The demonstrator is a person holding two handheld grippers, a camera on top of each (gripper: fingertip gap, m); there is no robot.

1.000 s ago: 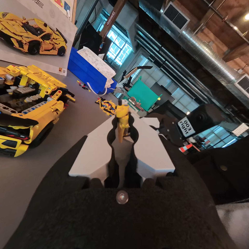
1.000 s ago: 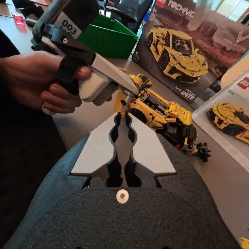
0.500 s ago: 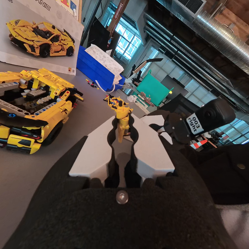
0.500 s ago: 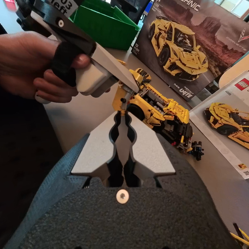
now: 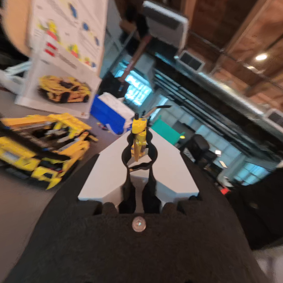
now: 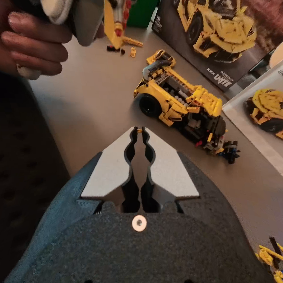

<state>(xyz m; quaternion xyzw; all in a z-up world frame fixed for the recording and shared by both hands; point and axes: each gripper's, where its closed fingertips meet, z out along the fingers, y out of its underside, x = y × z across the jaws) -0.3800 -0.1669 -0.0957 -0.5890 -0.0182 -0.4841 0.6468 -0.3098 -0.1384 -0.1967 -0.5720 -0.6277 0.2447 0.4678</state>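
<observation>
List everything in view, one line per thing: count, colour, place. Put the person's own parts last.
yellow assembly: one, yellow, clamped in the left gripper.
small yellow pin: one, pinched at the right gripper's tips.
brick car: one, yellow and black, part-built, on the grey table.
set box: one, dark, standing behind the car.
booklet: one, white, right of the car.
loose pieces: several, yellow, black and red, far side of the table.
blue bin: one, beyond the car.
green bin: one, farther off.
left gripper: grey fingers.
right gripper: grey fingers.
hand: one, holding the left gripper.
</observation>
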